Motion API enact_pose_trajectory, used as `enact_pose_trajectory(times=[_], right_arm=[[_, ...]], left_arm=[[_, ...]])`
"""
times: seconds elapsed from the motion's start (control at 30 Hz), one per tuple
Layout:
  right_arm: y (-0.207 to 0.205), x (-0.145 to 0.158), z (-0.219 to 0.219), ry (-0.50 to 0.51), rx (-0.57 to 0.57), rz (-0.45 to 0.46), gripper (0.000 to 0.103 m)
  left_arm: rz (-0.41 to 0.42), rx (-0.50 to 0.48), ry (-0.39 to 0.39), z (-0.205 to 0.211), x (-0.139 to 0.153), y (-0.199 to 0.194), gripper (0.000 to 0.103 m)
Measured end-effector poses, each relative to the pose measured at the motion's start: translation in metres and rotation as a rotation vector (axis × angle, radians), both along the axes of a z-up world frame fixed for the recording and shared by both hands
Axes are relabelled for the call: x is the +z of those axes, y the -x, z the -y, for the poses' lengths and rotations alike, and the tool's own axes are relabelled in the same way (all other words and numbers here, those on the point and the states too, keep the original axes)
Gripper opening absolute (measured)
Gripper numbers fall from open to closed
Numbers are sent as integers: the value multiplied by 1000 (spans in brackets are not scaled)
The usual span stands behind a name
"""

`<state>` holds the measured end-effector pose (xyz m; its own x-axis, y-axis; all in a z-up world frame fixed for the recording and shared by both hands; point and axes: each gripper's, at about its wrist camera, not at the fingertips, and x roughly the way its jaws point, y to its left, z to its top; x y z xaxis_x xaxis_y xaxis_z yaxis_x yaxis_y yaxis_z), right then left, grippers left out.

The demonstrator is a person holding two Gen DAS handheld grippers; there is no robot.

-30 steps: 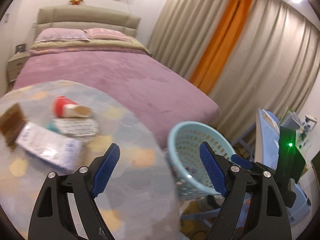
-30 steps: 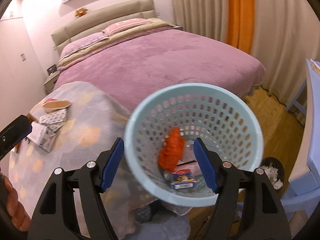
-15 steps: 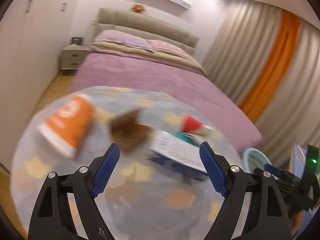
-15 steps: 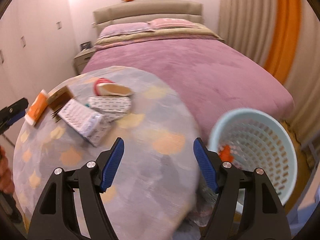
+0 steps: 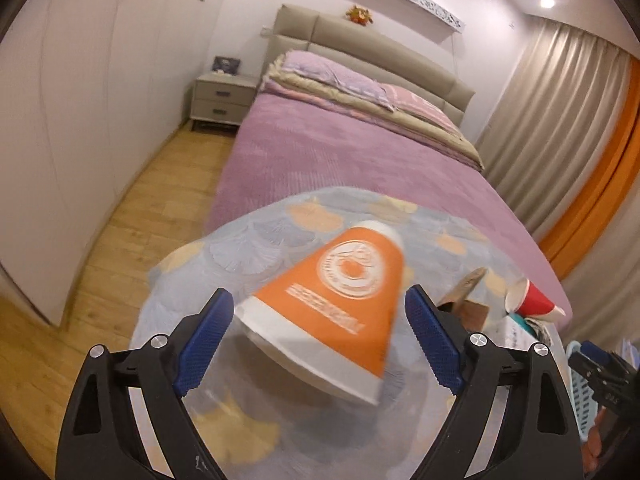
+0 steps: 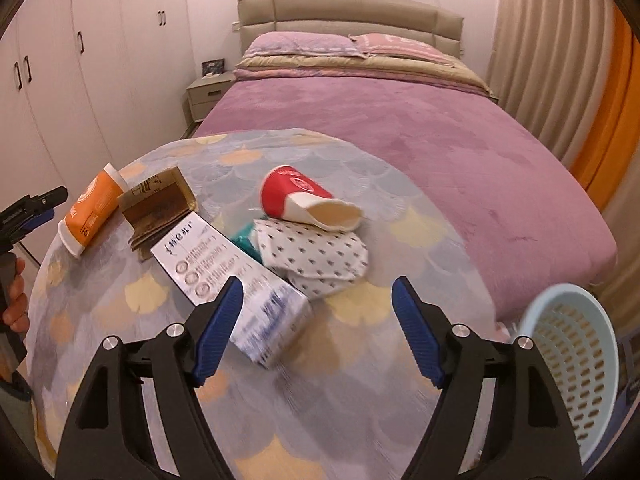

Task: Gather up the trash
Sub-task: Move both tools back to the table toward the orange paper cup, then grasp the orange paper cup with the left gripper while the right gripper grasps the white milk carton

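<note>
An orange paper cup lies on its side on the round table; my left gripper is open with its fingers on either side of the cup, not touching it. The cup also shows in the right wrist view at the table's left edge. My right gripper is open and empty above the table, near a white box. A brown carton, a crushed red cup and a patterned paper wrapper lie beside the box. The light blue basket stands at the right, off the table.
A bed with a purple cover stands just behind the table. White wardrobes line the left wall, with a nightstand beside the bed. Curtains hang at the right. The floor is wood.
Both grippers have swung left, away from the basket and over the table. The left gripper has closed in on the orange cup, which now lies between its open fingers.
</note>
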<state>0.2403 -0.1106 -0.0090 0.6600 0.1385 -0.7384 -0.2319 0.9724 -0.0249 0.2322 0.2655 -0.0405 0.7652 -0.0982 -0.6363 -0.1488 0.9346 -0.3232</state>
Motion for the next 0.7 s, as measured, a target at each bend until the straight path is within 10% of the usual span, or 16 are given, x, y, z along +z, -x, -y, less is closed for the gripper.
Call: enact_pose_trajectory(times=[0.7], right_arm=[[-44,-30,-32,-70,202,-79,79]], left_arm=[[-58,-139,30,23,-28,-13,79]])
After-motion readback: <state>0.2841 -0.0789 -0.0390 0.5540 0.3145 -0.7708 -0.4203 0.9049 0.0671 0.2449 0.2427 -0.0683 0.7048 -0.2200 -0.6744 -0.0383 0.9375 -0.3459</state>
